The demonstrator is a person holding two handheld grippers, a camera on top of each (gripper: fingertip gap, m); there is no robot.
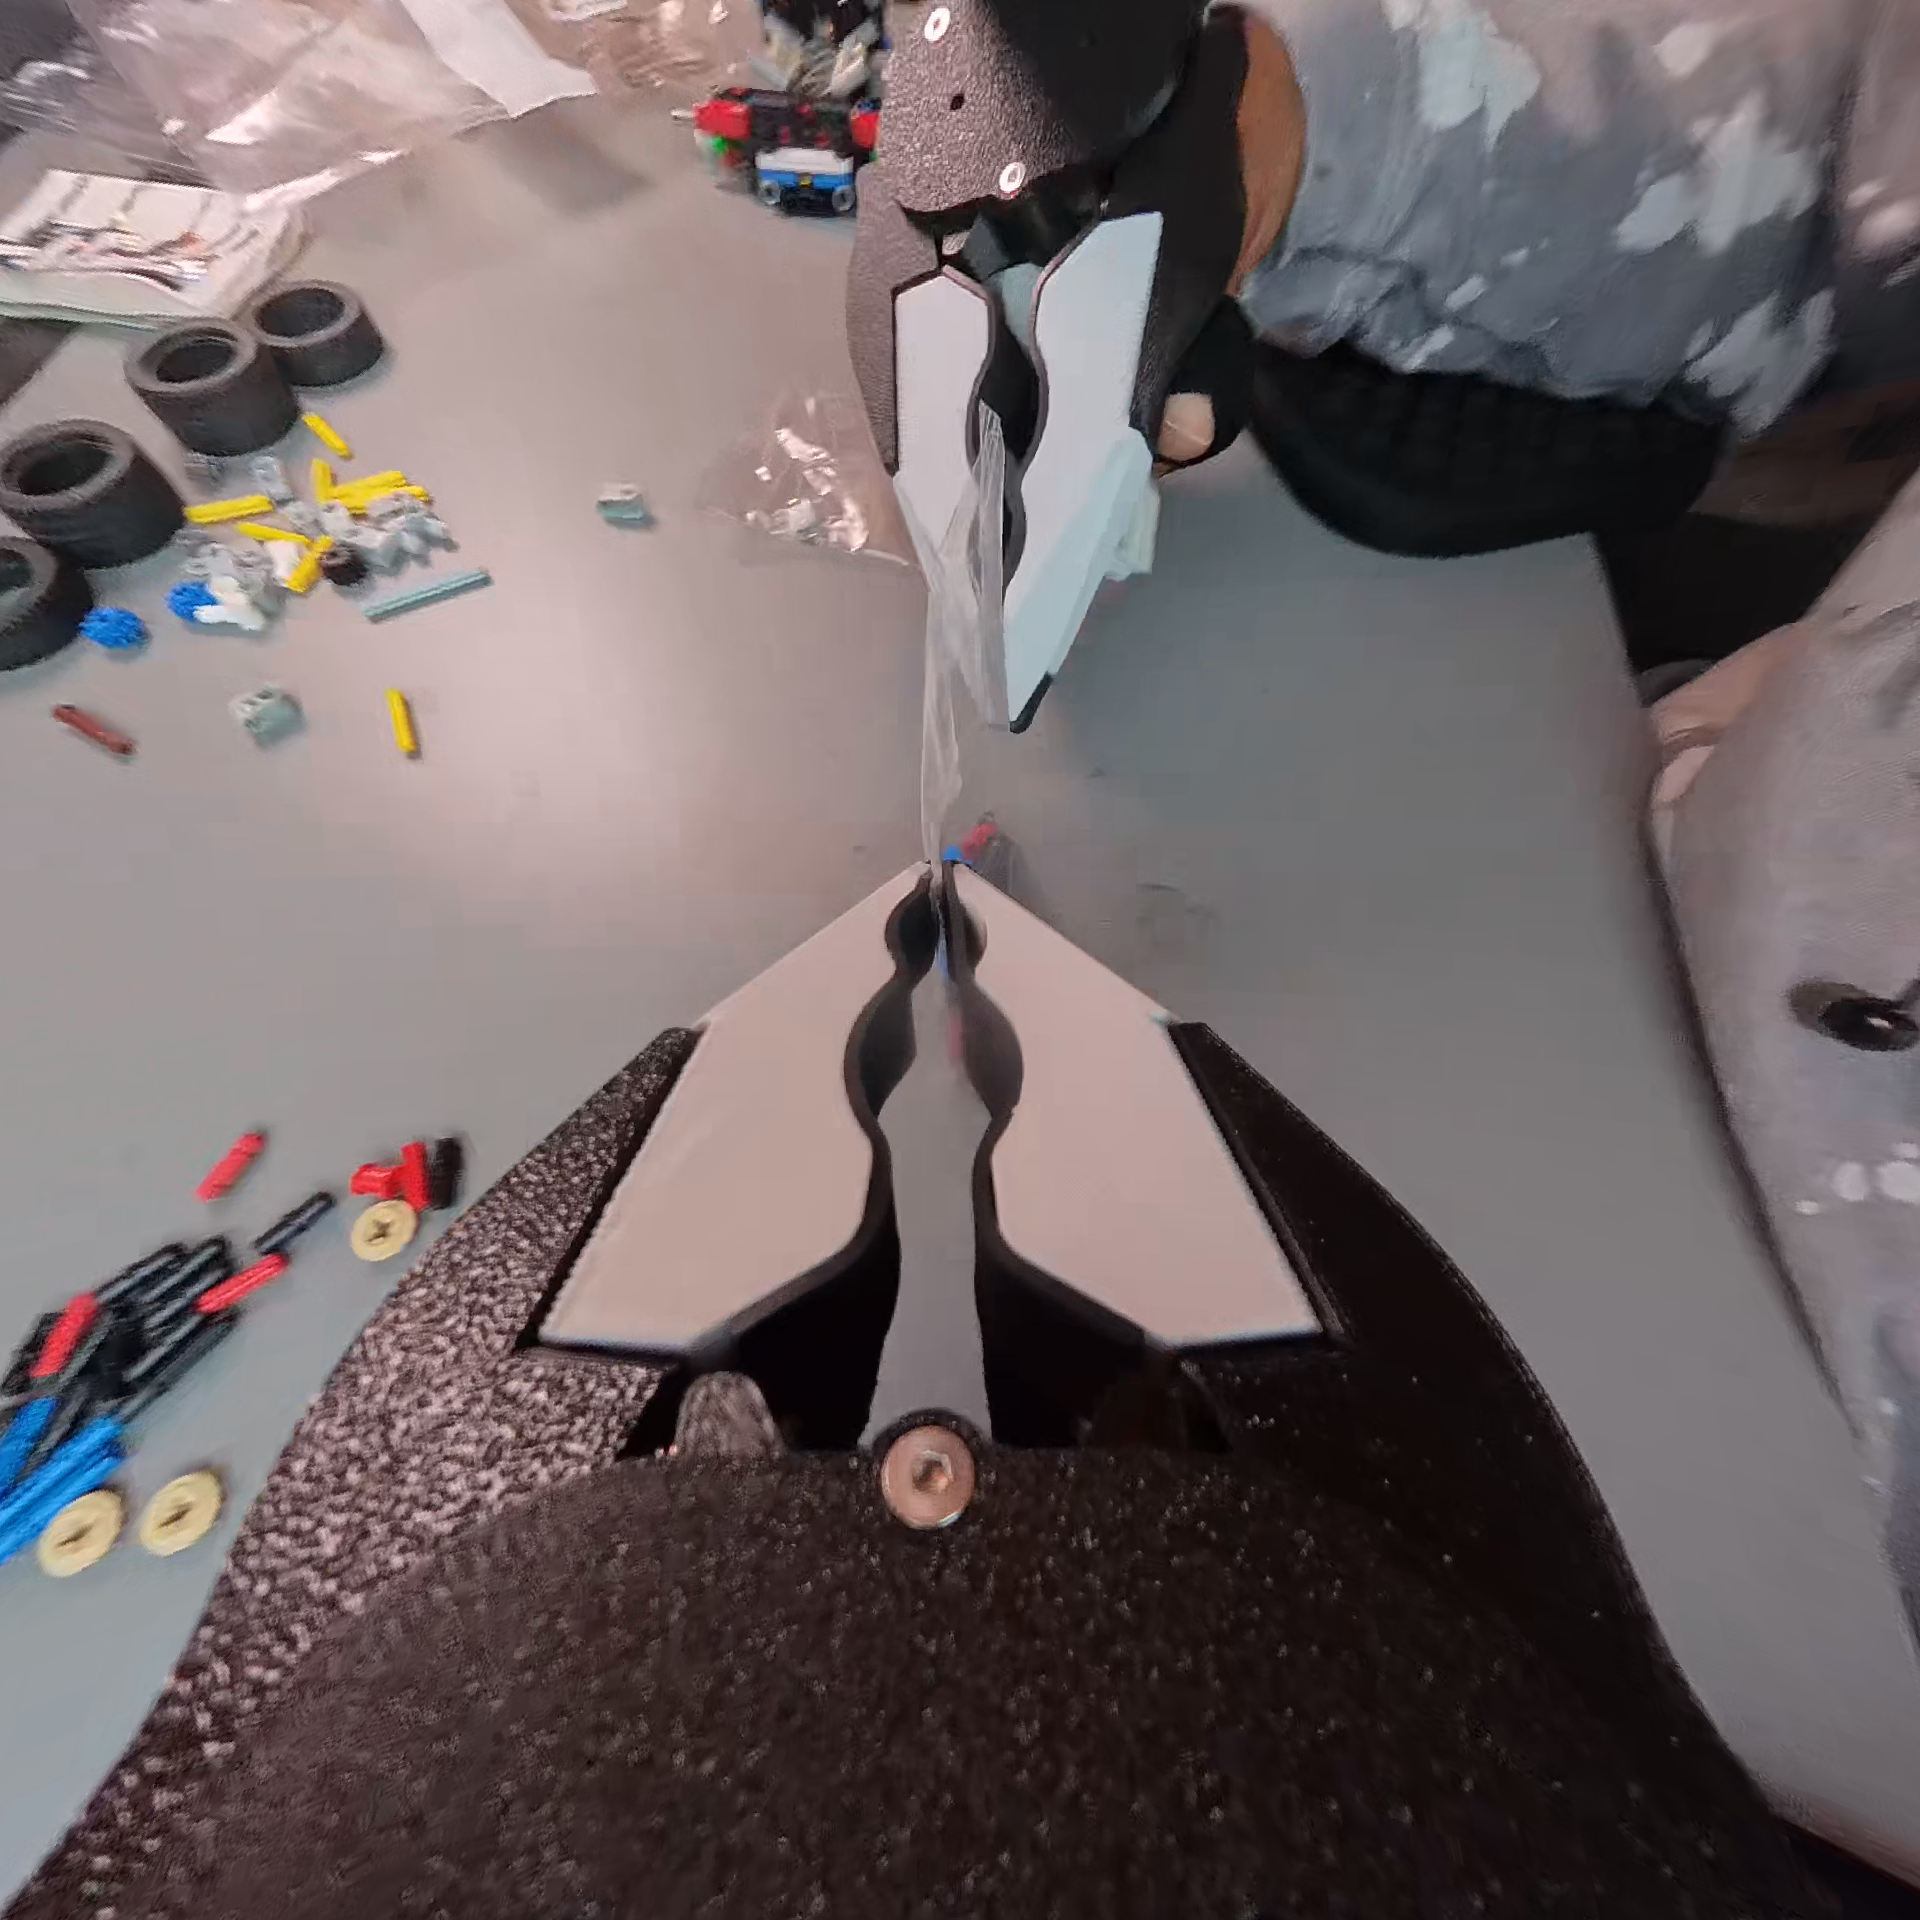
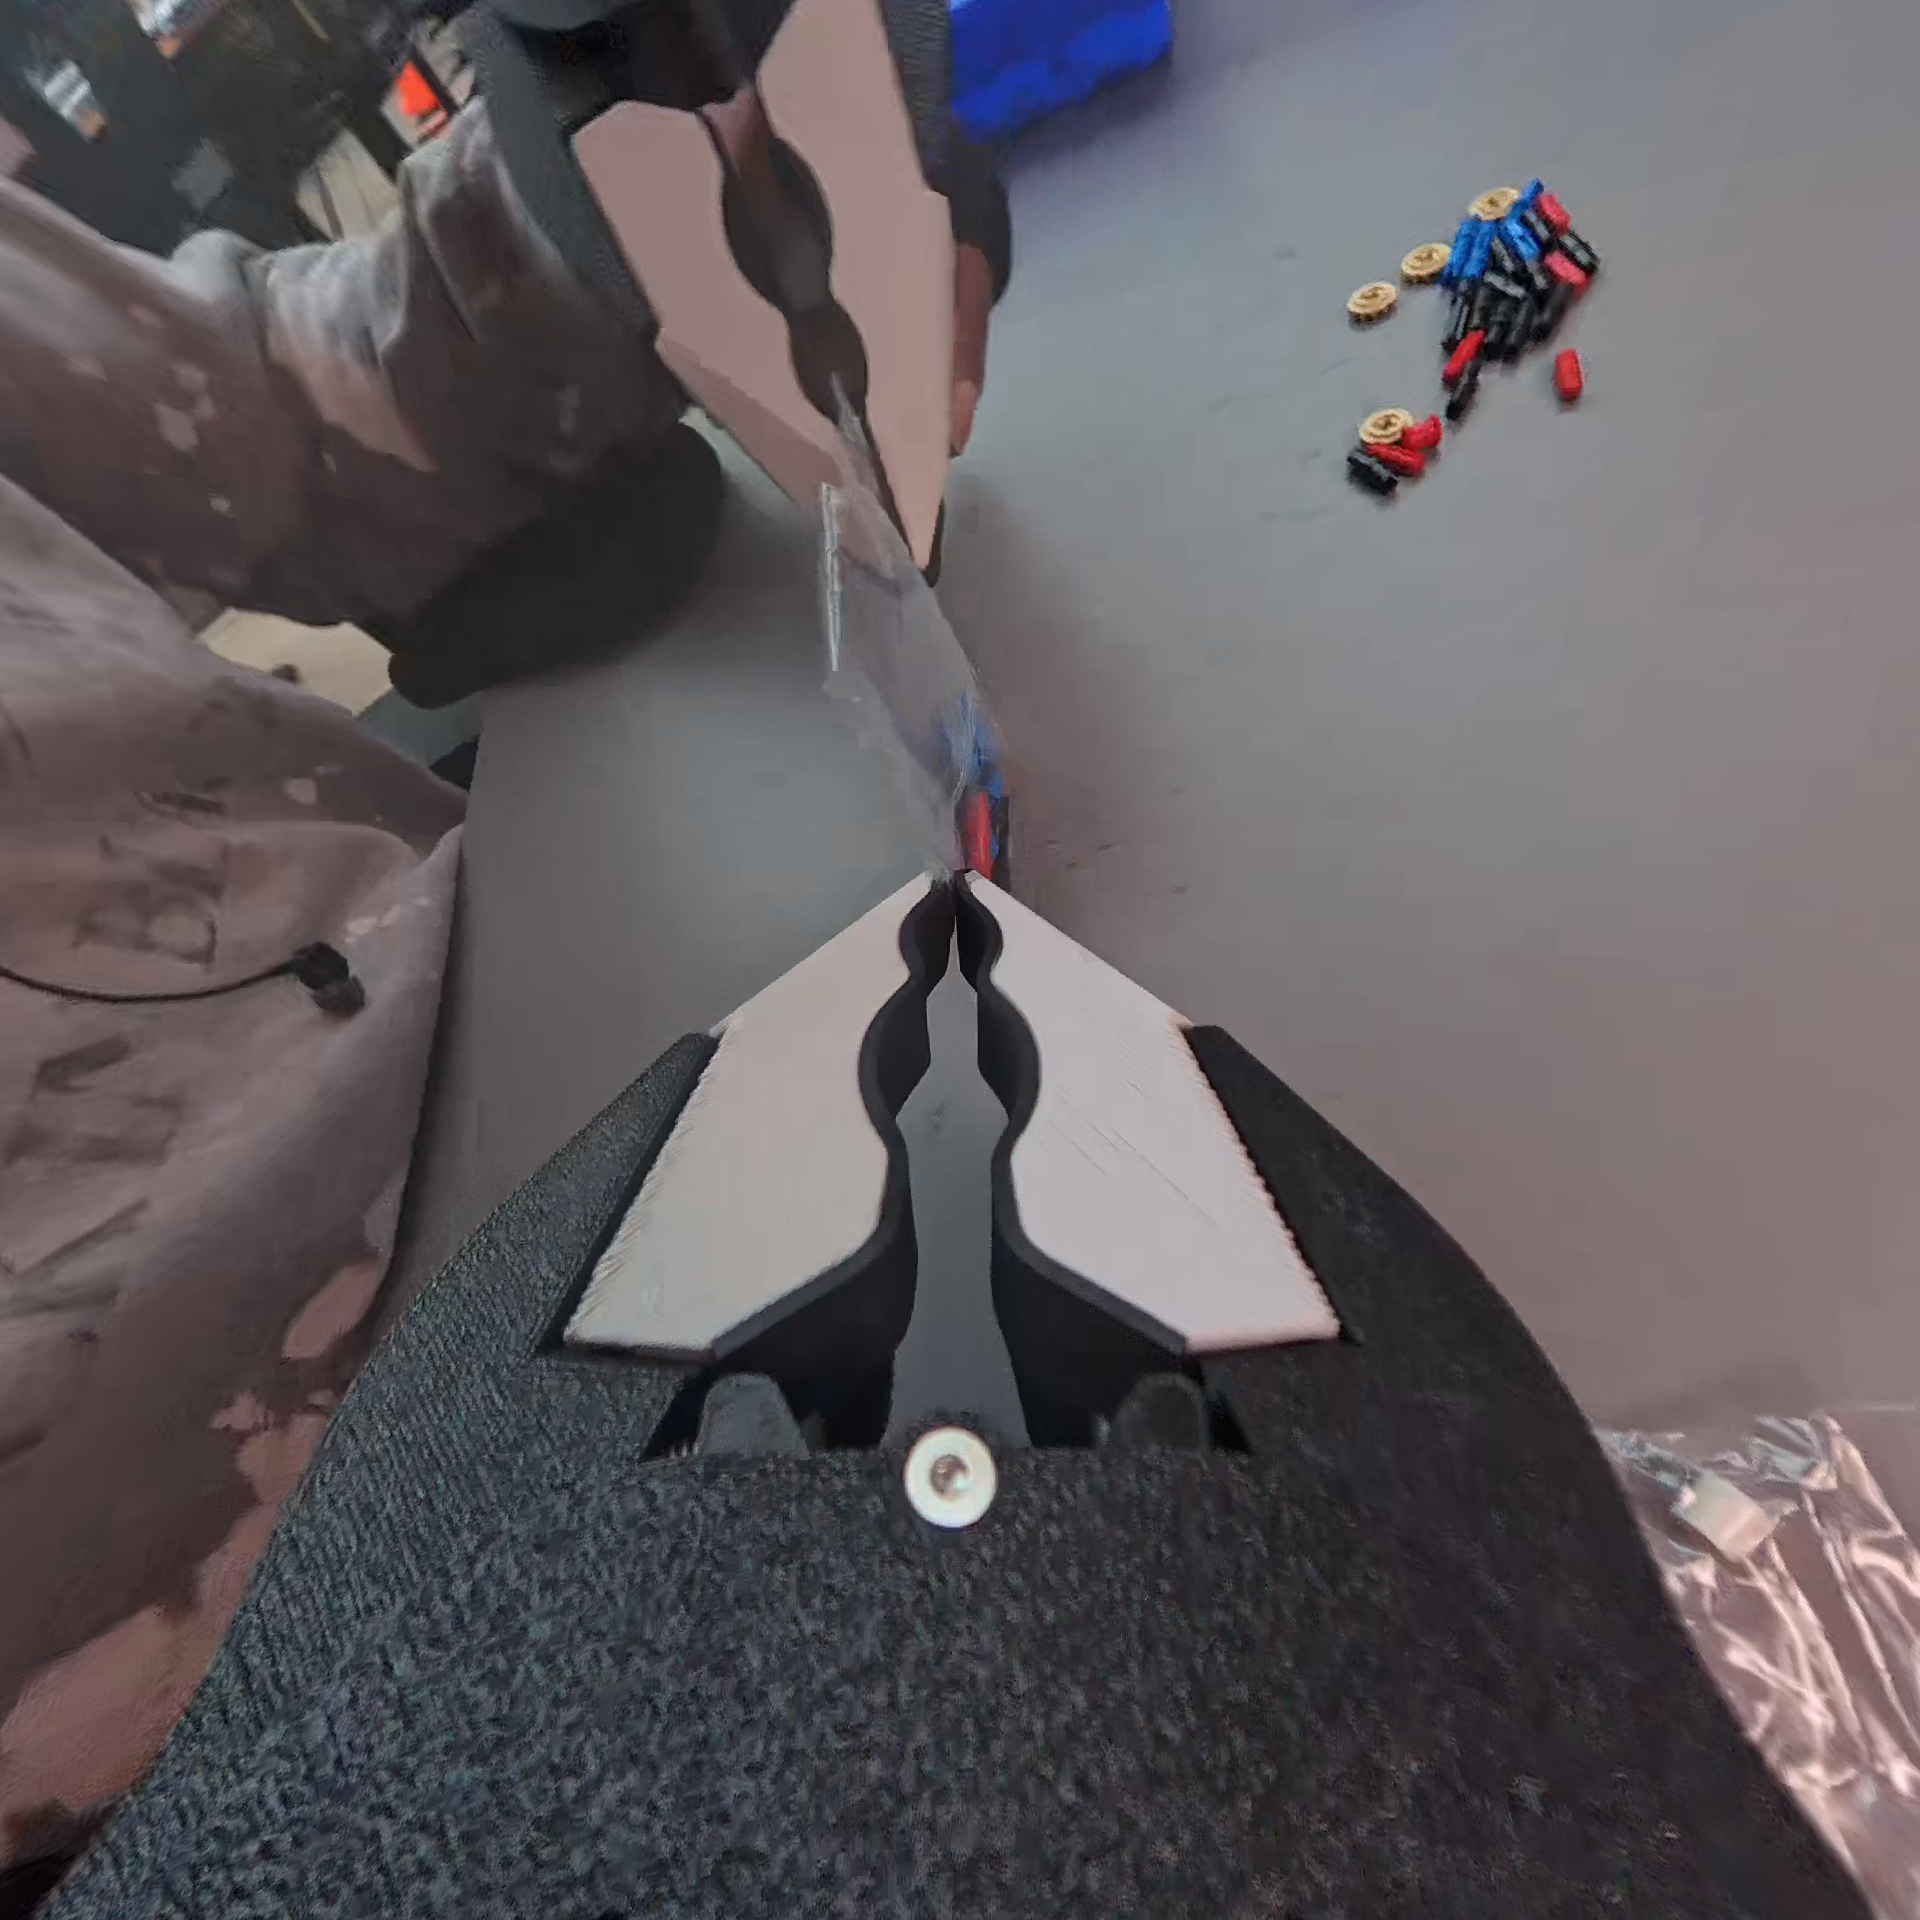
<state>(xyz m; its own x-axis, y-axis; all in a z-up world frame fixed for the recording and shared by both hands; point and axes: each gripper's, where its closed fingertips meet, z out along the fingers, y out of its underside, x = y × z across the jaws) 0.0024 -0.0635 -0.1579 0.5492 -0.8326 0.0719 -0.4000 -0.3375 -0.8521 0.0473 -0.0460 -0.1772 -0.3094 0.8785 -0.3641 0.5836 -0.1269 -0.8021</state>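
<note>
Pinching one end of a small clear plastic bag (image 1: 951, 665), the left claw (image 1: 943, 883) has its white fingers drawn together on the film, and the right claw (image 2: 956, 883) is likewise closed on the opposite end, so the bag hangs stretched in the air between the two tips above the grey tabletop (image 1: 644, 935). In the right wrist view the bag (image 2: 904, 665) runs from the near tips up to the left claw farther off (image 2: 894, 499), and a few small blue and red pieces (image 2: 977, 800) sit inside it close to the right claw's tips. In the left wrist view the right claw (image 1: 997, 623) points down toward the camera, held by a hand in a black fingerless glove (image 1: 1195, 405) with a mottled grey sleeve (image 1: 1558, 208) behind it. Well apart to the left lie four black rubber tyres (image 1: 208, 384), a scatter of yellow and grey pieces (image 1: 322, 520), a printed booklet (image 1: 135, 249) and crumpled clear bags (image 1: 312, 94). A partly built toy vehicle (image 1: 790, 145) stands at the far edge. Nearer the camera on the left is a heap of black, red and blue pins (image 1: 114, 1340) with tan round gears (image 1: 182, 1525) beside it. Another small clear bag with grey parts (image 1: 800, 488) lies just beside the right claw.
</note>
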